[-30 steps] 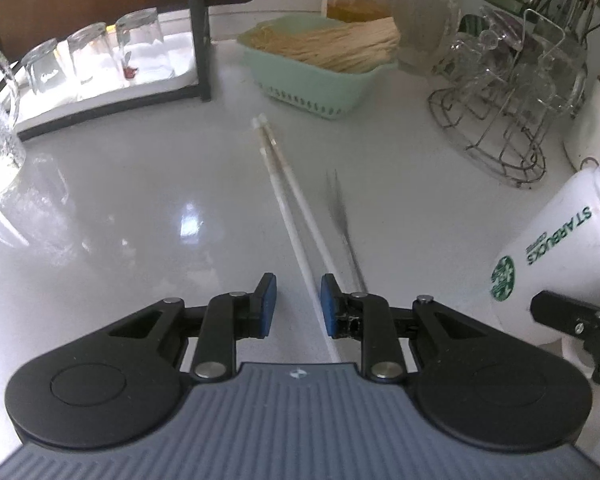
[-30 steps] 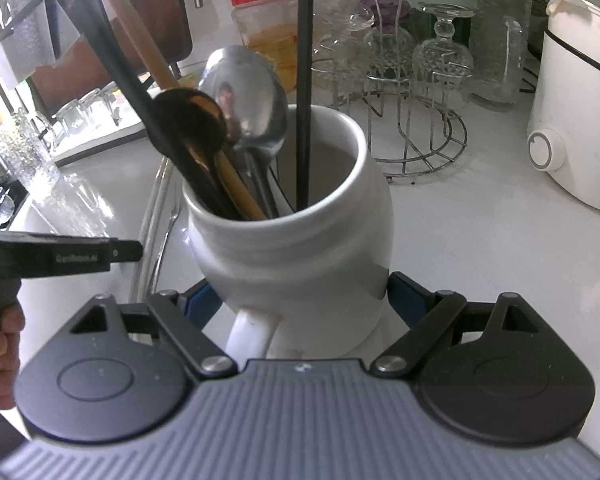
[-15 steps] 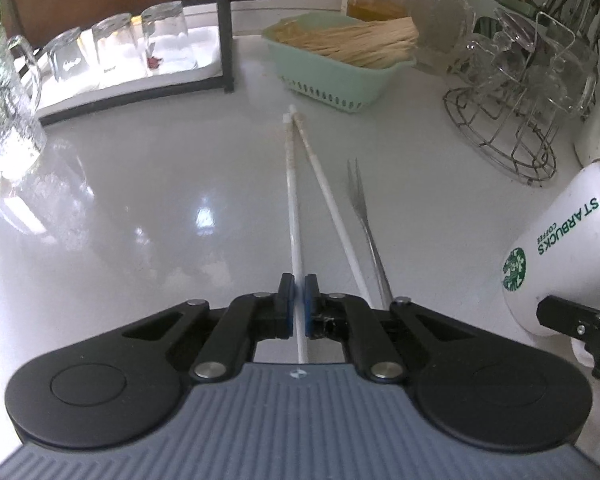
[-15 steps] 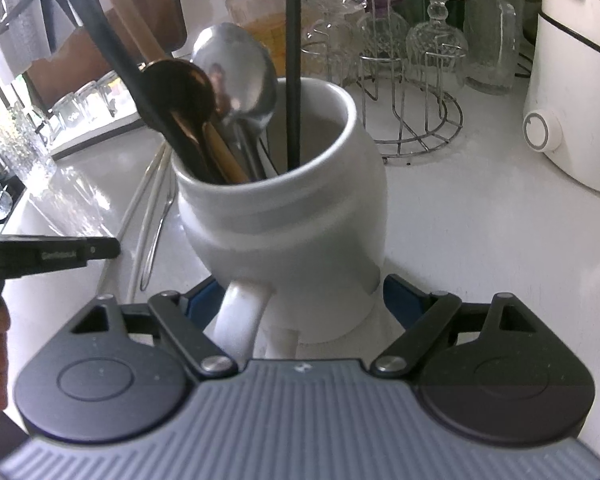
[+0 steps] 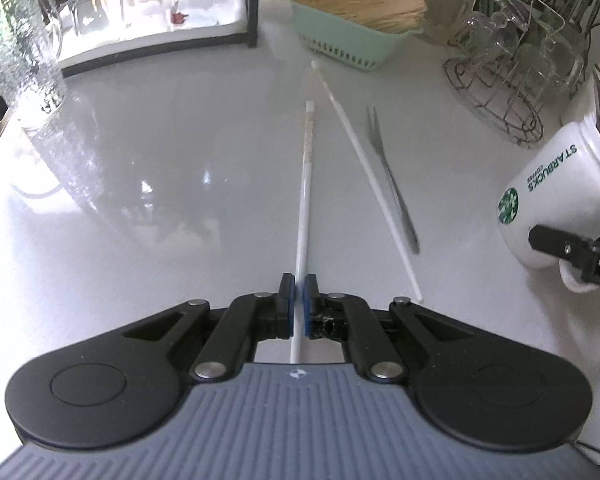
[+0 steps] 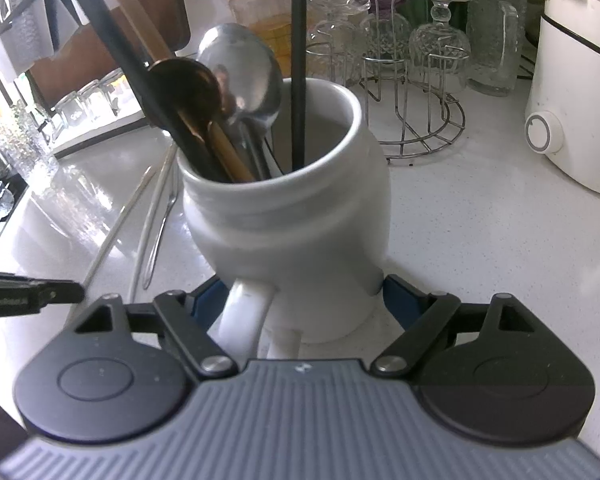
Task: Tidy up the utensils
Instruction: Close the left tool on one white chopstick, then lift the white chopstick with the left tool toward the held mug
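Jaws of left gripper [image 5: 299, 294] pinch one chopstick [image 5: 305, 200] (fork [image 5: 392, 188] beside); right gripper [image 6: 300, 296] clasps mug [image 6: 292, 220].

White chopstick [image 5: 305, 204] pinched in jaws, 2nd chopstick [image 5: 360, 152] and fork [image 5: 392, 184] flat on table; white mug [image 6: 292, 216] w/ spoons, tilted.

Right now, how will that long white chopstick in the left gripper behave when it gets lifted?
The white chopstick looks thin and stiff, probably light. Pinched near one end by the left gripper, its far tip may droop or swing, and its smooth surface could slip.
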Demonstrator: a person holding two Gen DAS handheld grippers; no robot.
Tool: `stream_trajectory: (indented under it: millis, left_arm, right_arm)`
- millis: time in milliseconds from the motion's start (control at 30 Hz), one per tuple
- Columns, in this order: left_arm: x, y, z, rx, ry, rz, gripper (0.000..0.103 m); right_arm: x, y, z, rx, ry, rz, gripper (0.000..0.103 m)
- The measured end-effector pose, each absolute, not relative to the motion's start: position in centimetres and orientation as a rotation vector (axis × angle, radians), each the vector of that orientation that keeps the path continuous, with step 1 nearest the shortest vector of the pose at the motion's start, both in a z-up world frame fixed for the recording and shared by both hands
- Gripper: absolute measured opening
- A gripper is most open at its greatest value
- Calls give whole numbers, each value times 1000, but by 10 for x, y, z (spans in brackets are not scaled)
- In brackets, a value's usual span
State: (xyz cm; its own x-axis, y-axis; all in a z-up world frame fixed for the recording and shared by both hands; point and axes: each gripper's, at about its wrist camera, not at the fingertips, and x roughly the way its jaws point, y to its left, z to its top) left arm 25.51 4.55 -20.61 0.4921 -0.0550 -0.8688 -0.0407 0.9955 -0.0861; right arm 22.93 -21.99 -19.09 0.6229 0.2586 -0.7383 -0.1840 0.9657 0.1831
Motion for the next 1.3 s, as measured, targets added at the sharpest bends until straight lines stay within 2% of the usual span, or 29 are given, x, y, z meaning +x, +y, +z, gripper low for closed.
stream_trajectory:
  millis: [333,367,433,467,667,733,800,1200,1300]
  left_arm:
    - [263,58,-205,-125,1081,-3,7]
    - [266,57,-205,-128,1081,1,8]
    - [272,56,-204,-142,1075,11,23]
    - [276,56,-204,-146,1069,15,24]
    - [306,54,-204,-147,1041,19,24]
    - [316,52,-204,-140,1035,15,24]
    - [325,50,-204,-134,1031,8,24]
    - [366,49,-210,-71,1013,-9,24]
    - [372,48,-211,-54,1011,-9,24]
  right_arm:
    - [232,-217,-192,99,874,254,86]
    - [232,-217,-192,103,876,253,86]
    - [235,-217,-192,98,877,255,87]
    - [236,-217,-192,94,880,256,87]
    - [239,-218,-187,108,918,240,89]
    - [239,-219,-183,100,904,228,98]
    - [241,-219,-180,88,900,224,101]
    - [248,-208,-159,43,791,258,100]
    - [249,-204,-157,12,772,241,91]
